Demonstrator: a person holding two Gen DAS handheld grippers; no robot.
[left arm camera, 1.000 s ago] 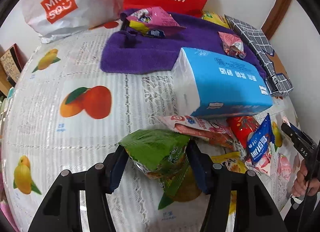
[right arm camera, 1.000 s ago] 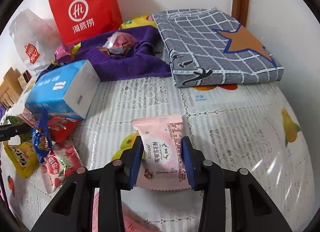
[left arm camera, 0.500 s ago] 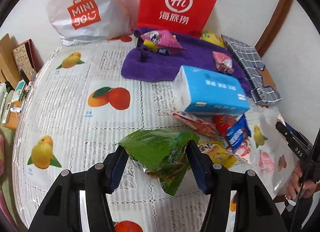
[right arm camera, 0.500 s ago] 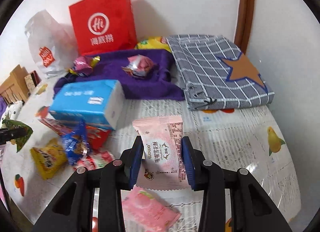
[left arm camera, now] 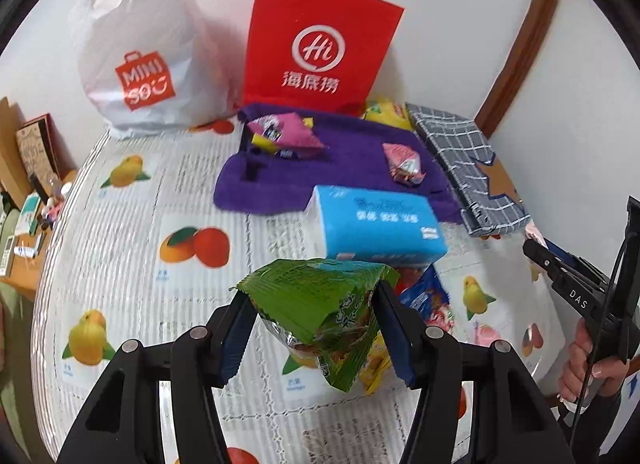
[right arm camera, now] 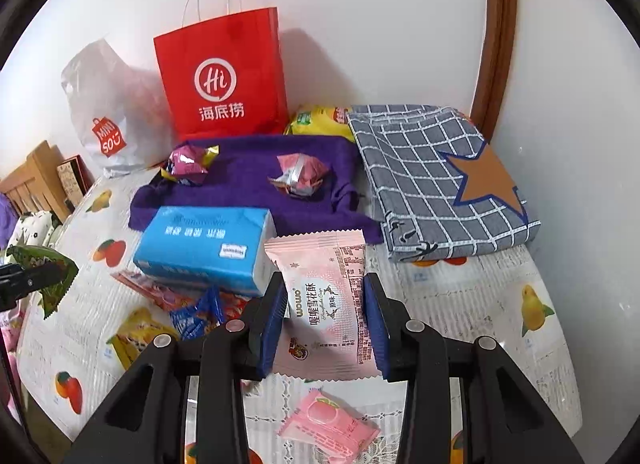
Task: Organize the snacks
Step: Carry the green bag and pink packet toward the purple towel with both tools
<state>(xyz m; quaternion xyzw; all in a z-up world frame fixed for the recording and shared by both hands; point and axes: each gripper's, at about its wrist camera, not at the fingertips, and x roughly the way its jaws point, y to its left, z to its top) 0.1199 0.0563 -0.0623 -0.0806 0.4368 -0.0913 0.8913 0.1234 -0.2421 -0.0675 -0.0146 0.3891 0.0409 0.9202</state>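
Observation:
My left gripper (left arm camera: 316, 328) is shut on a green snack packet (left arm camera: 320, 304) and holds it above the fruit-print table. My right gripper (right arm camera: 326, 324) is shut on a pale pink snack packet (right arm camera: 324, 296), also held above the table. A purple towel (left arm camera: 340, 160) at the back carries a magenta packet (left arm camera: 284, 134) and a pink packet (left arm camera: 404, 162); the two packets also show in the right wrist view (right arm camera: 188, 164) (right arm camera: 300, 174). Loose snacks (right arm camera: 184, 312) lie beside a blue tissue pack (right arm camera: 204, 248). A pink packet (right arm camera: 328, 424) lies under my right gripper.
A red paper bag (left arm camera: 320, 44) and a white plastic bag (left arm camera: 140, 60) stand against the back wall. A folded grey checked cloth (right arm camera: 436, 180) lies at the back right, with a yellow packet (right arm camera: 320, 120) behind the towel. The table's left edge borders a wooden shelf (left arm camera: 28, 200).
Both grippers have risen and pulled back from the table with their packets still held; more of the bags and wall shows now.

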